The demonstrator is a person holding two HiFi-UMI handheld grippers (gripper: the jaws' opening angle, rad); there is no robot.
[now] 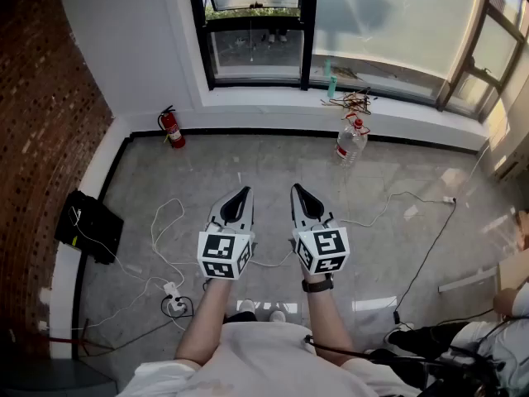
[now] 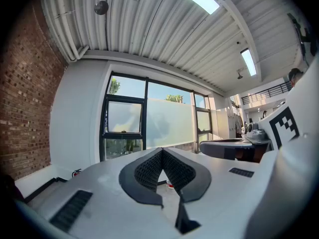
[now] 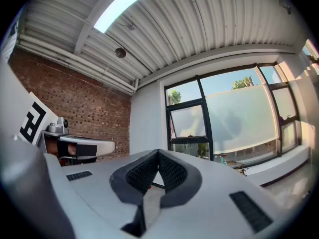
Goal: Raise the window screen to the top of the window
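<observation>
The black-framed window (image 1: 307, 31) is set in the far wall above a white sill. Its narrow left section (image 2: 123, 117) has a hazy pane over a clear lower pane. The wide section beside it is frosted (image 3: 244, 118) up to mid height. In the head view my left gripper (image 1: 244, 193) and right gripper (image 1: 296, 188) are held side by side at waist height, pointing level at the window from well back in the room. Both are shut, the ribbed pads (image 2: 149, 169) touching with nothing between them. My left gripper (image 2: 162, 149) and right gripper (image 3: 158, 152) each look along their jaws at the window.
A red fire extinguisher (image 1: 172, 127) stands at the wall's left foot. A clear water bottle (image 1: 350, 141) stands below the sill, and tangled wires (image 1: 354, 101) lie on it. White cables and a power strip (image 1: 174, 298) lie on the floor, with a black bag (image 1: 89, 226) by the brick wall.
</observation>
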